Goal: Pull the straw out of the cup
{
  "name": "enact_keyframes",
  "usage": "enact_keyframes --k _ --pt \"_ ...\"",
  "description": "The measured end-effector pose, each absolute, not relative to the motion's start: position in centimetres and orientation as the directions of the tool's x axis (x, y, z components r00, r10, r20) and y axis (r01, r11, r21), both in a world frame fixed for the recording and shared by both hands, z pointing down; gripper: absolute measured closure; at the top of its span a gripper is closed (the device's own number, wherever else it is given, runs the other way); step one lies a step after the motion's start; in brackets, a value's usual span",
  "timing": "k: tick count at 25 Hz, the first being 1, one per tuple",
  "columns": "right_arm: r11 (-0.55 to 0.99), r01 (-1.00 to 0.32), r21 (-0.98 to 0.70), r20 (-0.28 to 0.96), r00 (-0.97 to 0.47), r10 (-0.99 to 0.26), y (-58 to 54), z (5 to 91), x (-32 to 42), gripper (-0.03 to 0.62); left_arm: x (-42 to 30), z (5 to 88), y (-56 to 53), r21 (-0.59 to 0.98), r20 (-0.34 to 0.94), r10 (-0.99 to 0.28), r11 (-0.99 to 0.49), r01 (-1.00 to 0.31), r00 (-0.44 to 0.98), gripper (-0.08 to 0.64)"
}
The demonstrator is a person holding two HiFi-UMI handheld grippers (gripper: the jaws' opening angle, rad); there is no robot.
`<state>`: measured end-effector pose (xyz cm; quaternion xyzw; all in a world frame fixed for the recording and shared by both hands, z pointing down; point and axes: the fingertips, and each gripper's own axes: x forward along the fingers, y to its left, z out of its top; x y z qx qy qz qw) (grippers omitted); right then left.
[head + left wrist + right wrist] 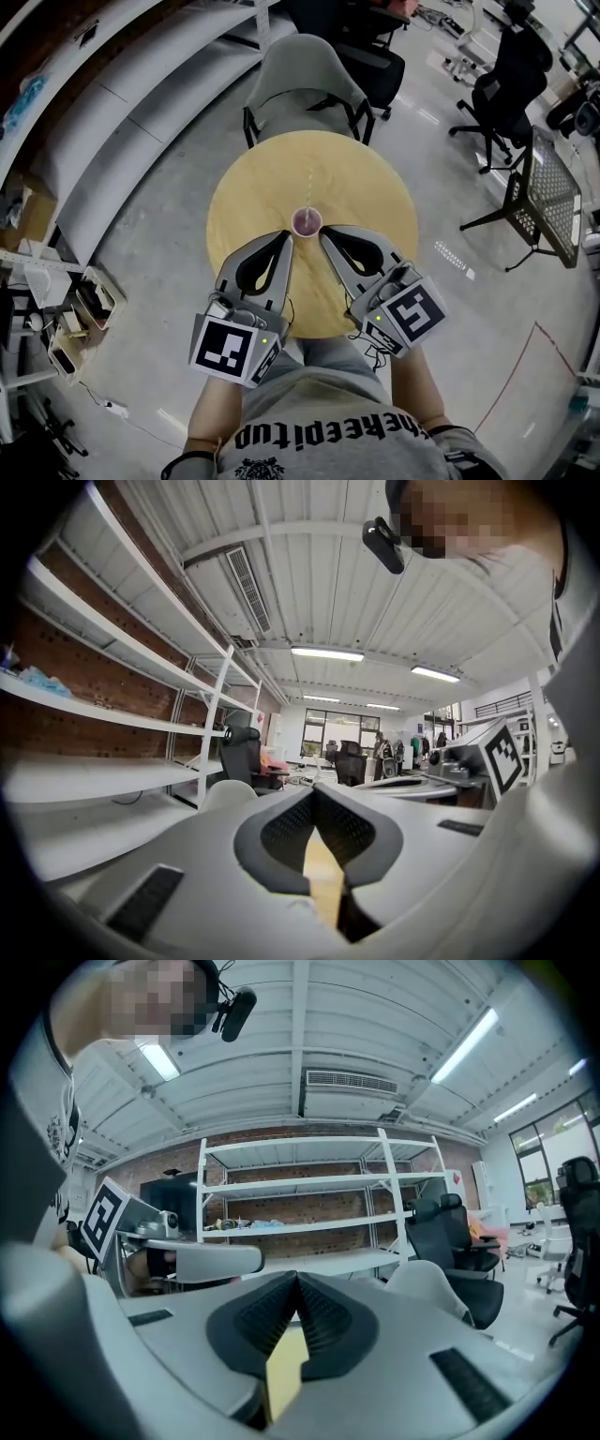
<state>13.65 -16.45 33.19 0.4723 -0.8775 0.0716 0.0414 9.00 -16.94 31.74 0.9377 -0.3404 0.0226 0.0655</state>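
A small cup with dark pink contents stands near the middle of the round wooden table. A thin pale straw rises from it toward the far side. My left gripper lies just left of the cup and my right gripper just right of it, both tips close to the cup's near side. In the left gripper view the left gripper has its pads meeting, with nothing between them. The right gripper looks the same in its own view. The cup shows in neither gripper view.
A grey chair stands behind the table. White shelving runs along the left, with cluttered boxes on the floor. Black office chairs and a mesh chair stand at the right.
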Motion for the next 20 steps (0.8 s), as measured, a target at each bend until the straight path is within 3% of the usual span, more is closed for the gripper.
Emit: enact_keyframes --k 13,20 --pt "0.545 -0.828 -0.13 0.239 -0.56 -0.793 -19.8 38.7 16.3 0.563 9.7 33.0 -17.5 0.088 0.126 -0.69 -0.708 -0.7 0.713 0.535" --pt "0.542 -0.821 -0.178 0.306 -0.57 -0.763 -21.9 42.2 17.3 0.561 10.2 34.4 -17.5 0.092 0.21 -0.687 -0.694 -0.714 0.695 0.535"
